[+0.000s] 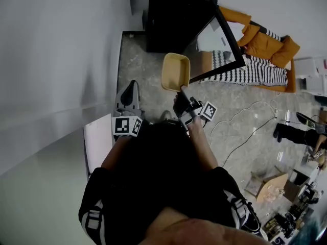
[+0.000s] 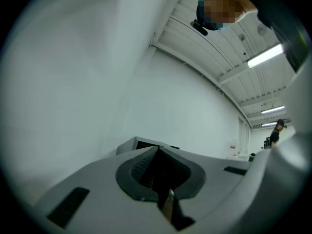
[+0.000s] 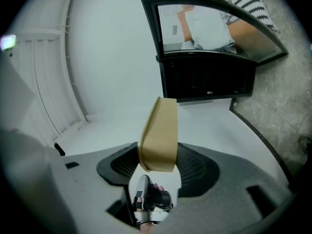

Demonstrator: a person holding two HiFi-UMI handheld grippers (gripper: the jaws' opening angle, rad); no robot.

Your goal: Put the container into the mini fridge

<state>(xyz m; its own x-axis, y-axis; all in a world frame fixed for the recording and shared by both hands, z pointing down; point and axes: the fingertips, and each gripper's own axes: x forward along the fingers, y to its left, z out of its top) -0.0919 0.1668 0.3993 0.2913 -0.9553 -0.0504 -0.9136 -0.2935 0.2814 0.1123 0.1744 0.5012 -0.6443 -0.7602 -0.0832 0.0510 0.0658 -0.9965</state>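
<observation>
A big white wall (image 1: 51, 60) fills the left of the head view. Grey stone floor (image 1: 148, 86) lies below you. The black mini fridge (image 1: 173, 19) sits top middle, its glass door (image 1: 225, 40) open. Your right gripper (image 1: 182, 90) pinches the yellow container (image 1: 176, 71) by its near rim, mid-frame. Its long side points up-frame at the fridge. Your left gripper (image 1: 133, 86) is closed on nothing.
</observation>
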